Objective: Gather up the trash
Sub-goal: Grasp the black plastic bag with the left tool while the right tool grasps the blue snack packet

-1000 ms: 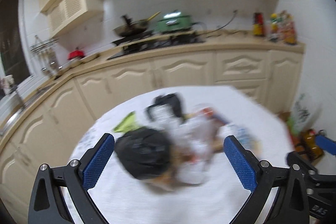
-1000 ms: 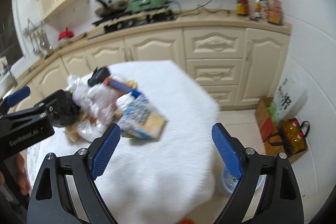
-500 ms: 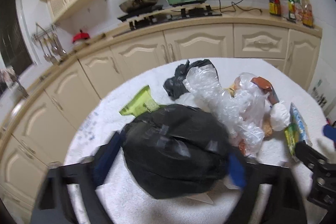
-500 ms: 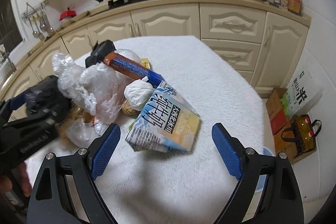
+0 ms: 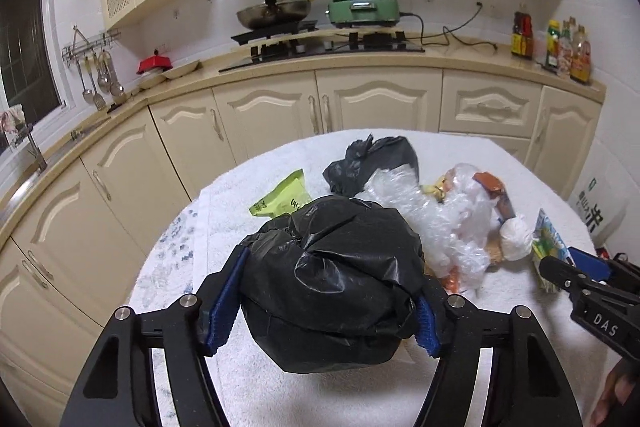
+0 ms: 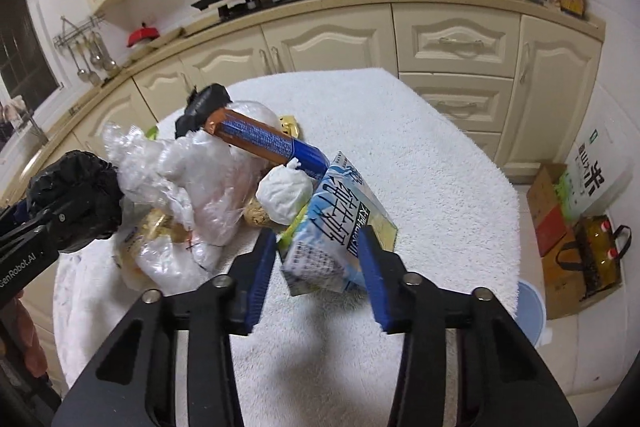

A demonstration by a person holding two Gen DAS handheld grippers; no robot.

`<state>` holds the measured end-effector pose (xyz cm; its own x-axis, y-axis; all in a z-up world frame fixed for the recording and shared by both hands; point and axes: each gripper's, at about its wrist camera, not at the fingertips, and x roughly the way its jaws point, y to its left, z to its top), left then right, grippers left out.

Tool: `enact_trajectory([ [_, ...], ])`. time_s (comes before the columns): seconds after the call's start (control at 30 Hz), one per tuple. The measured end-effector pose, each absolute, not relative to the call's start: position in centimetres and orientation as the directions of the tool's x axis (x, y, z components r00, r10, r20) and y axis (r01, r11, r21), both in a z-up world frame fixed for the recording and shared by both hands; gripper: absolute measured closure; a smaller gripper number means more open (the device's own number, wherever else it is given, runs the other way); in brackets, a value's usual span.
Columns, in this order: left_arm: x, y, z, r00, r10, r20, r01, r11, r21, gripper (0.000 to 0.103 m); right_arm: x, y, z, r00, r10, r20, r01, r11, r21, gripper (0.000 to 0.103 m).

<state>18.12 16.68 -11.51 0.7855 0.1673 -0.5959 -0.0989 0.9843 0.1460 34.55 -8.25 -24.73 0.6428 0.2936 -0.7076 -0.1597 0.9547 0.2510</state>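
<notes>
Against the frames of a second ago, both grippers have gone from standing wide over the trash pile to bracketing single items. The left gripper (image 5: 324, 301) is closing, its blue pads now pressed into both flanks of the full black trash bag (image 5: 332, 279), which bulges above them; earlier the bag lay blurred and loose between wide jaws. The right gripper (image 6: 316, 279) is also closing, jaws narrowed around the pale blue printed carton (image 6: 336, 227). Its right pad touches the carton's side; whether the left pad touches cannot be told. Half a second ago the carton lay untouched between open jaws.

The bag sits on the white-covered table (image 5: 224, 211), on the near left side of the clear plastic bags (image 5: 436, 223) heaped at the centre.

The left wrist view alone shows a yellow-green packet (image 5: 284, 199) beyond the trash bag and a second, smaller black bag (image 5: 372, 163) behind the clear plastic. There the carton appears only as an edge to the right of the plastic, beside the right gripper's finger.

The right wrist view alone shows the carton's full printed face, a brown-and-blue wrapper (image 6: 264, 139) lying across the clear plastic, and a white knotted bundle (image 6: 284, 195) touching the carton's far end. It also shows a blue bucket (image 6: 532, 311) on the floor beyond the table's right edge.
</notes>
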Motion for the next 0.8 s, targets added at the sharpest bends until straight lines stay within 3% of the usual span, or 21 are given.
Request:
enact_trajectory([
  [0.37, 14.0, 13.6, -10.1, 0.809, 0.154, -0.567, -0.075, 0.984, 0.161, 0.037, 32.6, -11.0, -24.1, 0.641, 0.378, -0.668, -0.14, 0.913, 0.382, 0.071],
  [0.8, 11.6, 11.2, -9.7, 0.811, 0.128, -0.571, -0.039, 0.985, 0.165, 0.037, 33.6, -8.2, -25.3, 0.666, 0.241, -0.706, -0.143, 0.97, 0.196, 0.051],
])
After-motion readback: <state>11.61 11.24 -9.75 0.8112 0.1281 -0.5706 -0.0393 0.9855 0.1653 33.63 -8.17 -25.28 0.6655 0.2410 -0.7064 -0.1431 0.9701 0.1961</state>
